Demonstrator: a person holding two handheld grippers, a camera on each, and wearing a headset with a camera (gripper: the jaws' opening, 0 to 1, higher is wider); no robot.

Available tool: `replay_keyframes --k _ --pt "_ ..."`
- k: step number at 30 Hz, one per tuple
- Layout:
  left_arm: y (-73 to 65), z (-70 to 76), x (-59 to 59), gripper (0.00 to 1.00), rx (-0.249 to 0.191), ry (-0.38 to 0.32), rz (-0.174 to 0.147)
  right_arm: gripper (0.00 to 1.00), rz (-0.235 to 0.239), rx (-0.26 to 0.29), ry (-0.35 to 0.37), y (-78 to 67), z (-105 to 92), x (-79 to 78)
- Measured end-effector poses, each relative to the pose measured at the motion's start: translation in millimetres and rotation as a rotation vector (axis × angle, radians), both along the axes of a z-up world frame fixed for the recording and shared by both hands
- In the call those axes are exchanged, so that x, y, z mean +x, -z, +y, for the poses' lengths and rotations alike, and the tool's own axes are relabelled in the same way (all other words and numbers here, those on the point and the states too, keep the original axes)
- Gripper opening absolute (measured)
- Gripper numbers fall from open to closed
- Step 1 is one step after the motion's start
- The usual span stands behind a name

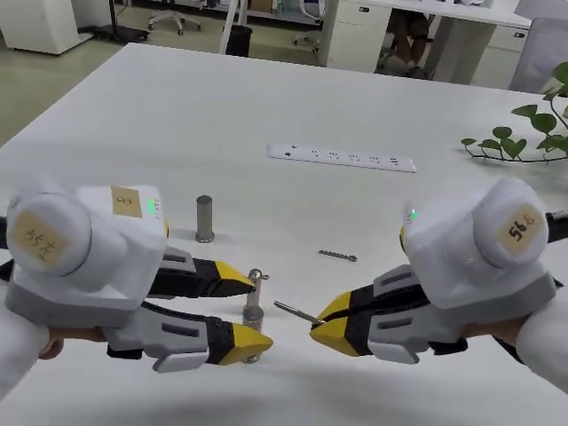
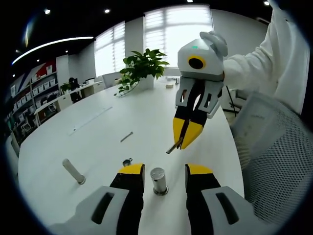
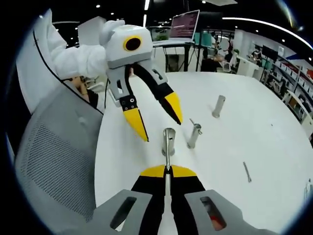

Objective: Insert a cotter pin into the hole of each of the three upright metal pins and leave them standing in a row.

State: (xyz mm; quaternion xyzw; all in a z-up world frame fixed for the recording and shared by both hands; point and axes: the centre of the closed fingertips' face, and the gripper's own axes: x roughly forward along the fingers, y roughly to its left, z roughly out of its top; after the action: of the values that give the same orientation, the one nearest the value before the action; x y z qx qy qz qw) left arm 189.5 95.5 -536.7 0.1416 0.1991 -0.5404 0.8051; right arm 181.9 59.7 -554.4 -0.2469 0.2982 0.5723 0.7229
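Pinching slim metal cotter pin (image 1: 297,311) in right tongs (image 1: 321,327)

Metal pin (image 1: 253,312) partly behind left gripper (image 1: 259,309)

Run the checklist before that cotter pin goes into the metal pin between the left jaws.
1. Right gripper shut on the cotter pin: ok.
2. Metal pin upright between the jaws of the left gripper: ok.
3. Left jaws clamped on it: not ok, open with gaps either side.
4. Its hole facing the cotter pin's tip: cannot tell.
5. Spare cotter pin lying within sight: ok.
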Motion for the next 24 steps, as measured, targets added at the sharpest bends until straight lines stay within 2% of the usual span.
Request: replay_keyframes --k 2,3,6,7,17,24 --pt "4.0 0.3 2.1 0.3 0.011 -0.002 0.007 0.0 0.003 -0.006 -0.004 2.7 0.6 1.1" --pt "6.5 0.7 2.7 0.29 0.016 -0.005 0.023 0.0 0.002 -0.019 -0.01 5.2 0.4 2.1" --pt "8.3 0.8 7.0 0.22 0.013 -0.015 0.028 0.0 0.002 -0.036 -0.018 8.8 -0.3 4.2" --pt "9.0 0.1 5.9 0.2 0.011 -0.008 0.042 0.0 0.003 -0.038 -0.02 9.6 0.0 5.2" --pt "14.2 -0.8 9.6 0.12 0.018 0.005 0.058 0.0 0.006 -0.094 -0.053 19.9 -3.2 9.3" --pt "14.1 1.3 9.3 0.1 0.019 0.008 0.077 0.0 0.005 -0.103 -0.069 23.2 0.7 10.0"
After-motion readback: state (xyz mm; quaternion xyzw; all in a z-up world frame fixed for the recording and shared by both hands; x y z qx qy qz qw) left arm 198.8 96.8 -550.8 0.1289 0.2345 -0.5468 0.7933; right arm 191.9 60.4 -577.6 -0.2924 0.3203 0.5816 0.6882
